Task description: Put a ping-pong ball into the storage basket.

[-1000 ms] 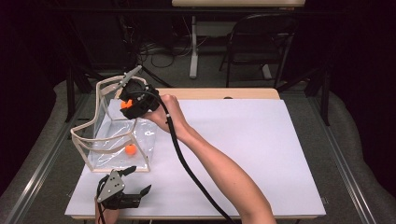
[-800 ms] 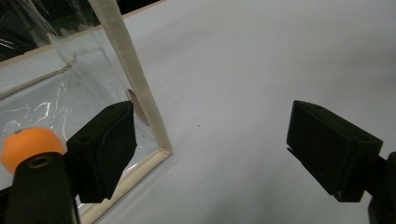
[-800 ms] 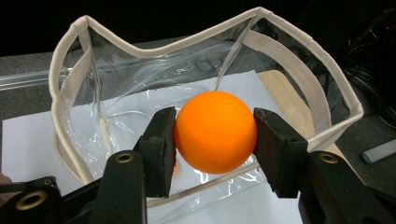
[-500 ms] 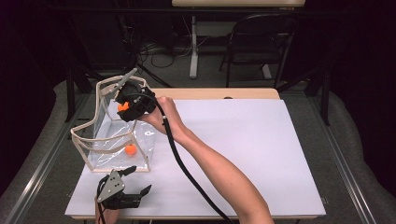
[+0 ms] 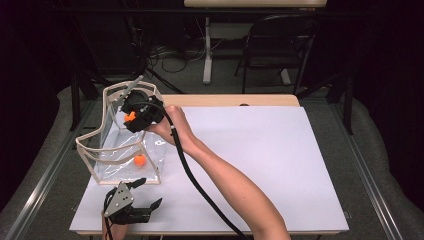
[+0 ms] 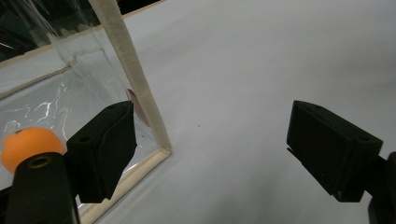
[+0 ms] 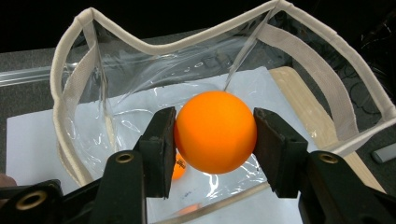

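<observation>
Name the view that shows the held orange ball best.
The right gripper view: the ball sits large between the jaws, above the clear bag. In the high view the right gripper mostly hides it.

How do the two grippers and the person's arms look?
Both grippers are black. The right gripper has blocky fingers with brass-coloured rivets, an orange mark on its body and a thick black cable trailing along the forearm. The left gripper carries a grey three-cornered plate. The forearms are bare, with no sleeves.

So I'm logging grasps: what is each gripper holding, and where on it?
The right gripper clamps an orange ball across its middle, a pad on either side. The left gripper is open, holding nothing.
</observation>
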A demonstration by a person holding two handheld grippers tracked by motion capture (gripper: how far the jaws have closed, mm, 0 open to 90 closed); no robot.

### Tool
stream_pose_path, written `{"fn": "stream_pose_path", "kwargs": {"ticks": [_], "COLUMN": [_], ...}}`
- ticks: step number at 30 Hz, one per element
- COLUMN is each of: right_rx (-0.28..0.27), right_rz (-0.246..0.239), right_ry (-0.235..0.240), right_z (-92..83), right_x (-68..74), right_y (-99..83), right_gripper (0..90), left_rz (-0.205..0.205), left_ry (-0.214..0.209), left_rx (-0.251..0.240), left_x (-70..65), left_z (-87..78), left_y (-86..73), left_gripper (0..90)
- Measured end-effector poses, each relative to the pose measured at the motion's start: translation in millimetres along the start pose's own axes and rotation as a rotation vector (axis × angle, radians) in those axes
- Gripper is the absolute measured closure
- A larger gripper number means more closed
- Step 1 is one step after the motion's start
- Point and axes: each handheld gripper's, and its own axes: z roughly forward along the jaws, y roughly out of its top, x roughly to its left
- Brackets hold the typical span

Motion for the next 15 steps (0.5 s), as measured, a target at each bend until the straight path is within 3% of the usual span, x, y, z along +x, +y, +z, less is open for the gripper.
{"fn": "stream_pose_path", "kwargs": {"ticks": [15], "right_rx": [0.027], "right_rz": [0.002], "right_ry": [0.013], "right_z": [11.5], "right_x": [1.0], "right_y": [-0.1], "right_gripper": [50.7], "left_rz": [0.004], "left_ry": [0.000], "left_rx": [0.001], "left_x": [0.4], "left_z": [0.0], "left_y": [-0.1], "left_gripper": [16.1]}}
